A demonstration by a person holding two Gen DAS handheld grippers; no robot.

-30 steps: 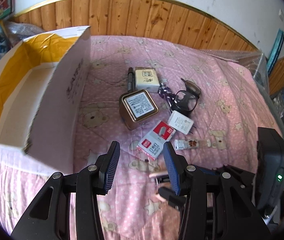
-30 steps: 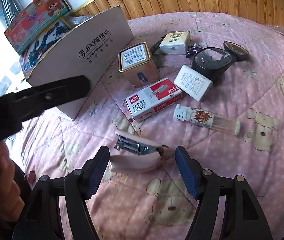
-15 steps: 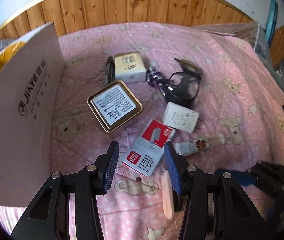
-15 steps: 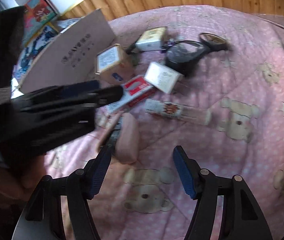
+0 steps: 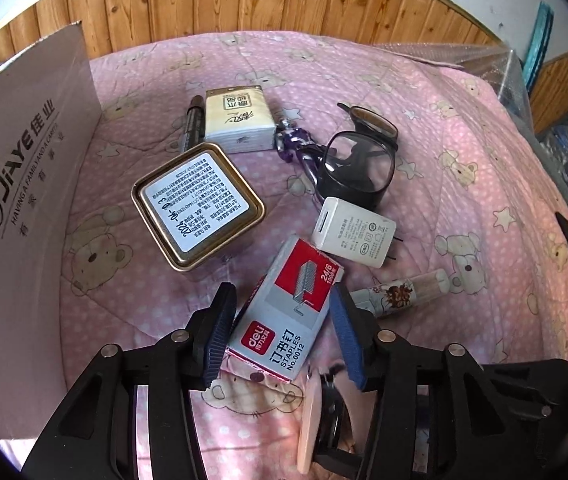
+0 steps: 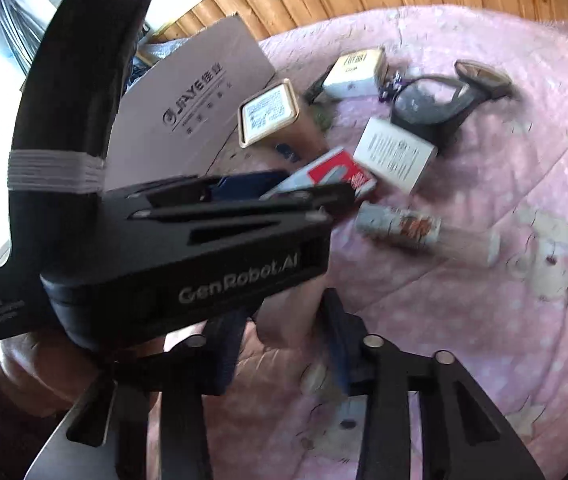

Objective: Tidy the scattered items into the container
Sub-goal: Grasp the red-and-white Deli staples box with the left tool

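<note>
The items lie scattered on a pink bear-print quilt (image 5: 464,128). My left gripper (image 5: 282,332) is open, its fingers straddling a red and grey box of staples (image 5: 288,312) without pressing it. My right gripper (image 6: 284,348) is shut on a pink stapler (image 6: 284,328), which also shows low in the left wrist view (image 5: 312,420). The cardboard box (image 5: 16,184) stands at the left. A square gold tin (image 5: 198,204), a white charger (image 5: 354,236), a toothpick vial (image 5: 400,292), black glasses (image 5: 358,164), a tissue pack (image 5: 238,120) and a dark pen (image 5: 192,124) lie beyond.
A wooden wall panel (image 5: 244,4) runs behind the bed. The left gripper's body (image 6: 156,240) fills the left of the right wrist view. A purple trinket (image 5: 294,144) lies beside the glasses. Crinkled clear plastic (image 5: 484,56) lies at the bed's far right.
My left gripper has swung away from the box and come down around the staples box. My right gripper has closed on the pink stapler, which now stands on edge.
</note>
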